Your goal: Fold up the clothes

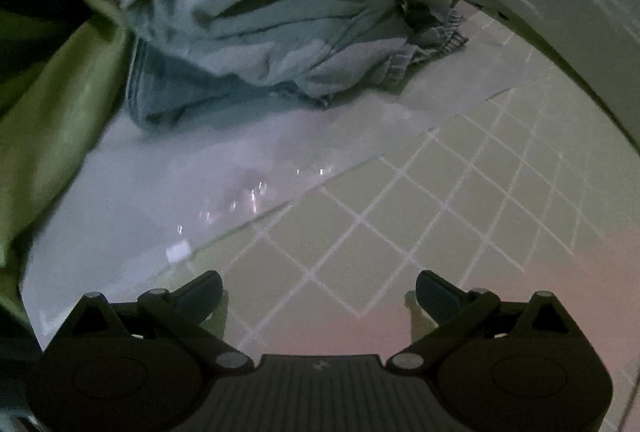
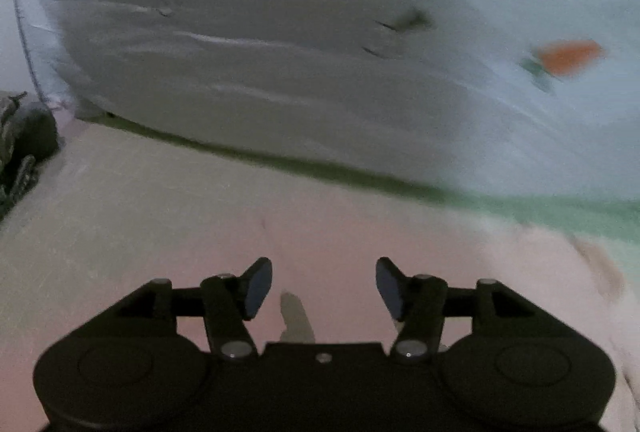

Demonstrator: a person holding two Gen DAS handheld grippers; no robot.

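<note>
Only the left wrist view shows the crumpled pale blue garment (image 1: 280,20), heaped well ahead of the left claw (image 1: 319,292) beside a green cloth (image 1: 60,112) on a checked sheet (image 1: 440,192). The right view shows white fabric with orange motifs (image 2: 360,52) ahead of the right claw (image 2: 324,288). Both claws tilt downward, jaws apart and holding nothing.

Right gripper (image 2: 324,286) at 6 o'clock, jaws apart, empty; pale carrot-print fabric (image 2: 320,72) across 12; dark crumpled cloth (image 2: 24,140) at 9.
</note>
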